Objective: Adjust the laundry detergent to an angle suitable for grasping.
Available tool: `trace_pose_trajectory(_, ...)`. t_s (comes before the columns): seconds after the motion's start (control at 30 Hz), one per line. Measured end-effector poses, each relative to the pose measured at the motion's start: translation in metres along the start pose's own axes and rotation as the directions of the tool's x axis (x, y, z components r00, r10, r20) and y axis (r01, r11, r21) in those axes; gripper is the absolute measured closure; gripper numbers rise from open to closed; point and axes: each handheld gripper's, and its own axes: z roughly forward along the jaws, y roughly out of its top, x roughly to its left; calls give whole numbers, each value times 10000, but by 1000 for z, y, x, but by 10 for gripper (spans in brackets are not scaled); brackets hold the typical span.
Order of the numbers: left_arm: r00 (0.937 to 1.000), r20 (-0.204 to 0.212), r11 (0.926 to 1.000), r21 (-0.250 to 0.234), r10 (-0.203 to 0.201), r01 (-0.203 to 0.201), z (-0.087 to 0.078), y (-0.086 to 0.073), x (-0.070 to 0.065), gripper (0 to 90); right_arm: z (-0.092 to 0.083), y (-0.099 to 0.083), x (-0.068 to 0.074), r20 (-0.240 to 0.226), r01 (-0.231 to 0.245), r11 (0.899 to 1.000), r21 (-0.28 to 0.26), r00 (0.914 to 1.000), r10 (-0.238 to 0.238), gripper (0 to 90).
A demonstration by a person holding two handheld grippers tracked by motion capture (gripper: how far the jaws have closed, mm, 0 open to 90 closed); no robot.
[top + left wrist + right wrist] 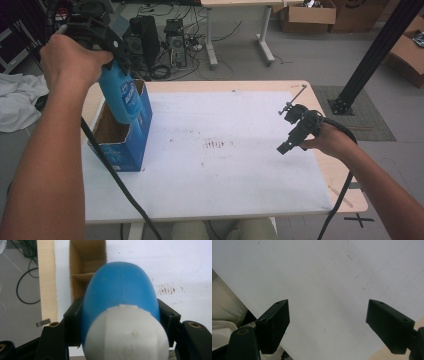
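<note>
From the high view I see my left gripper (111, 56) clamped on a blue bottle (121, 98) whose lower end hangs in the mouth of the open blue carton (131, 150) at the table's (240, 200) left edge, though my hand hides most of the gripper there. In the left gripper view the 2 jaws press both sides of the bottle, its white cap (126, 336) blocking much of the carton's cardboard dividers. In the right gripper view the right gripper (327, 325) stands wide apart over bare white tabletop, holding nothing.
</note>
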Motion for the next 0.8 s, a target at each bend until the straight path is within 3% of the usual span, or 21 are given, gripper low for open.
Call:
trace_pose_trajectory(0.23,9983,-355,9989,-165,-455,450,4,-1,13,381,4,0,-3,-39,19,10000,38,10000,-19,191)
trace_pose_trajectory(0.47,9961,-551,9974,-254,-682,669,22,-6,28,381,6,-1,-4,-73,-68,9999,103,9999,69,191)
trace_pose_trajectory(0.8,9958,-670,9980,-60,-625,623,49,-11,38,381,5,-1,-6,-104,-127,9999,32,9999,127,191)
